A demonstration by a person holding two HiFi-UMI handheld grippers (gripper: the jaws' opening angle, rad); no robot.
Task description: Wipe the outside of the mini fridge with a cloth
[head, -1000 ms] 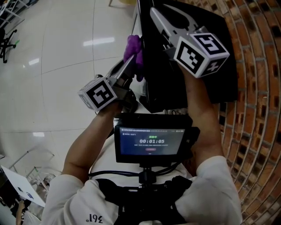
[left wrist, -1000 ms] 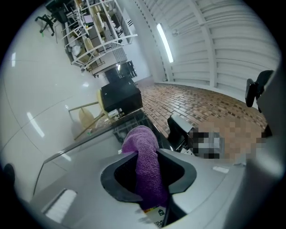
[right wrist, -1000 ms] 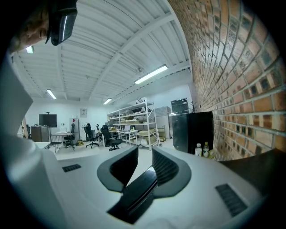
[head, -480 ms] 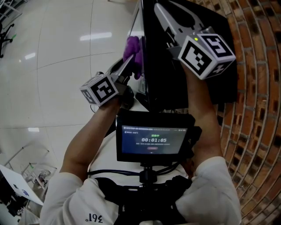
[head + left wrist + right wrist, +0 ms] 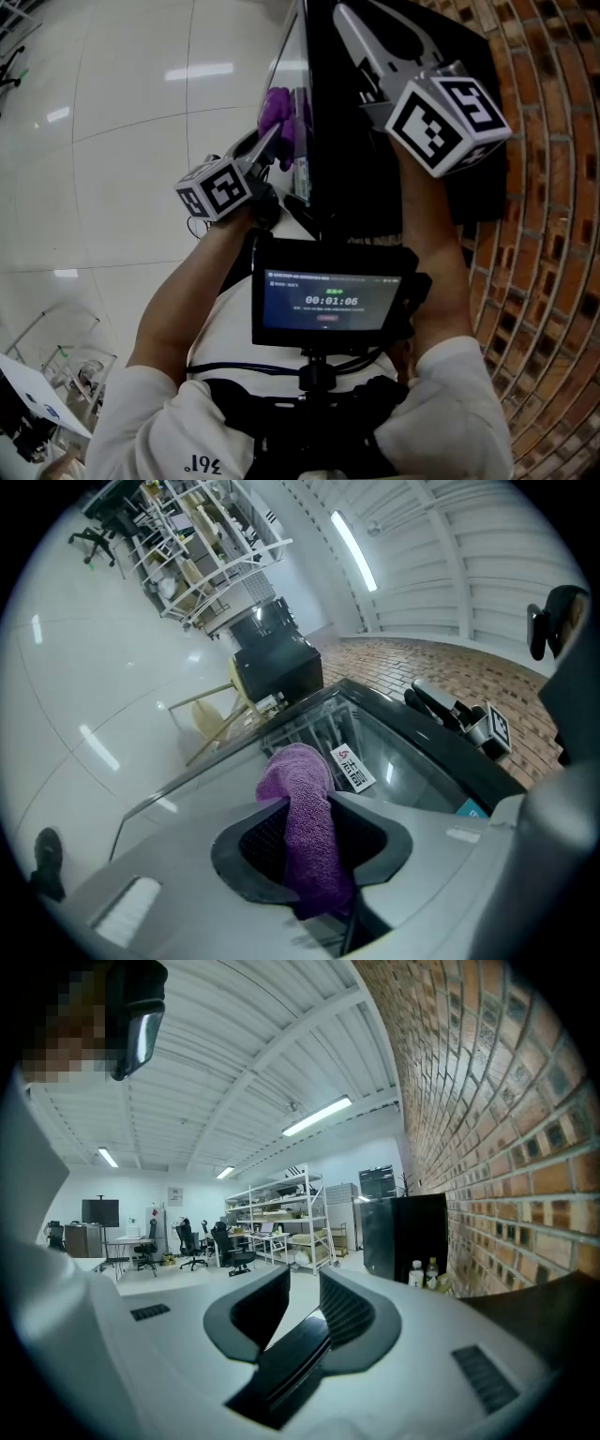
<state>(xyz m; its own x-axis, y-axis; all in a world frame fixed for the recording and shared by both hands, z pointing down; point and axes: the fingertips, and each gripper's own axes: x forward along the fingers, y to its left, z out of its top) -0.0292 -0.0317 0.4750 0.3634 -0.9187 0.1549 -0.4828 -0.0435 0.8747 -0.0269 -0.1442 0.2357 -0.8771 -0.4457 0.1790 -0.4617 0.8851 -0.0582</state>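
The black mini fridge (image 5: 422, 84) stands ahead of me, its glass door (image 5: 298, 141) facing left. My left gripper (image 5: 279, 131) is shut on a purple cloth (image 5: 277, 108) and holds it against the glass. In the left gripper view the cloth (image 5: 298, 780) hangs between the jaws of the left gripper (image 5: 309, 841), in front of the glass door (image 5: 403, 761). My right gripper (image 5: 356, 33) lies over the fridge's top near the door. In the right gripper view a black fridge edge (image 5: 281, 1363) runs between the jaws of the right gripper (image 5: 292, 1312), which look shut on it.
A brick wall (image 5: 553, 187) runs close along the fridge's right side. White floor tiles (image 5: 112, 141) spread to the left. A chest-mounted screen (image 5: 326, 305) sits below the grippers. Farther off are shelving (image 5: 202, 555), a black cabinet (image 5: 277, 663) and a wooden chair (image 5: 211, 719).
The left gripper has slid down the glass door with the purple cloth. The right gripper has stayed in place on the fridge's top.
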